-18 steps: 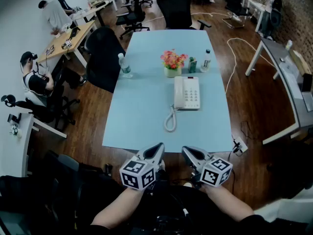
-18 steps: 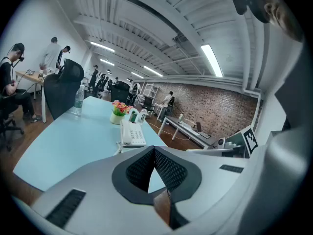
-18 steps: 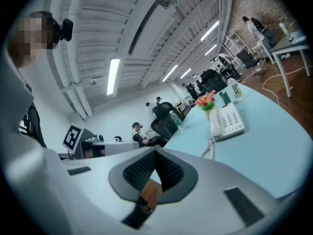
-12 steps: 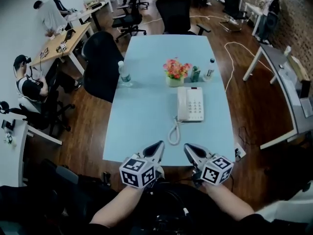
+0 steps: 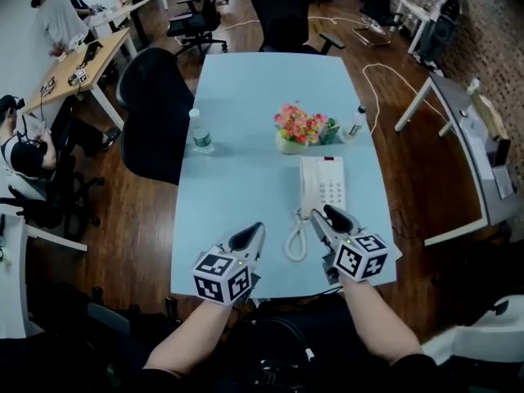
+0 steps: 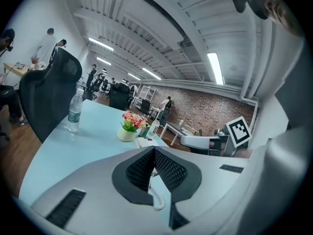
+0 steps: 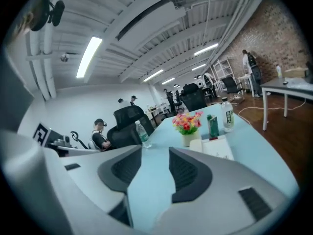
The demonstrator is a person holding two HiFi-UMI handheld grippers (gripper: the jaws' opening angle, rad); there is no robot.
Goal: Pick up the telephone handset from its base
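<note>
The white telephone handset (image 5: 309, 188) is seated along the left side of the white push-button telephone base (image 5: 327, 185), which is placed right of centre on the pale blue rectangular tabletop (image 5: 237, 178). A white coiled cord (image 5: 293, 237) is trailed from it toward the near edge. The right gripper (image 5: 334, 219) is held at the base's near end, fingers parted with only tabletop seen between them. The left gripper (image 5: 252, 237) is held left of the cord, fingers pressed together and empty. A small pot of pink and orange flowers (image 5: 295, 129) is set just beyond the base.
</note>
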